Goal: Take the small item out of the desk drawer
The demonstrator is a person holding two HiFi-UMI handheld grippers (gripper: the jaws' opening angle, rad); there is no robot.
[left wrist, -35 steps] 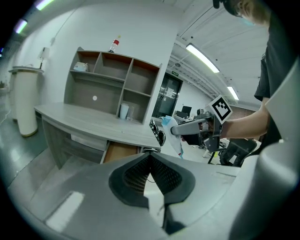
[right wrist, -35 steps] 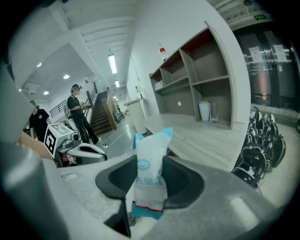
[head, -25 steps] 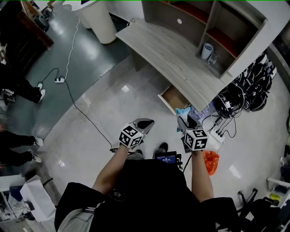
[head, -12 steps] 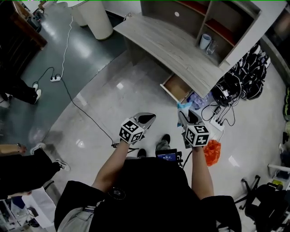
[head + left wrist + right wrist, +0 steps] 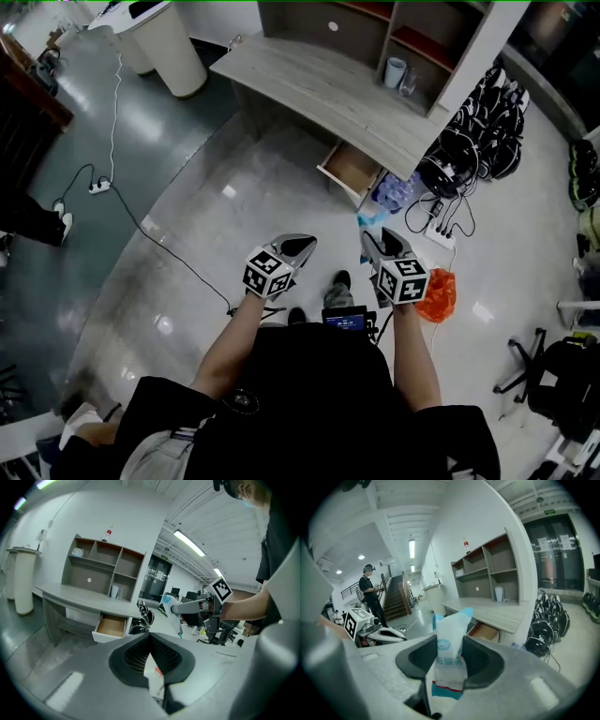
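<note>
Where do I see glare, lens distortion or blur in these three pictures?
Head view: the lights glare as white spots on the glossy floor. Left gripper view: strong fisheye bending with dark corners, and the ceiling lamp is overexposed. Right gripper view: the packet between the jaws is fairly sharp, while the picture's corners are again dark.

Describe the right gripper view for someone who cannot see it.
The right tongs pinch a small white-and-blue packet upright between them. Beyond stands a grey desk with an open drawer and shelves on top.
</note>
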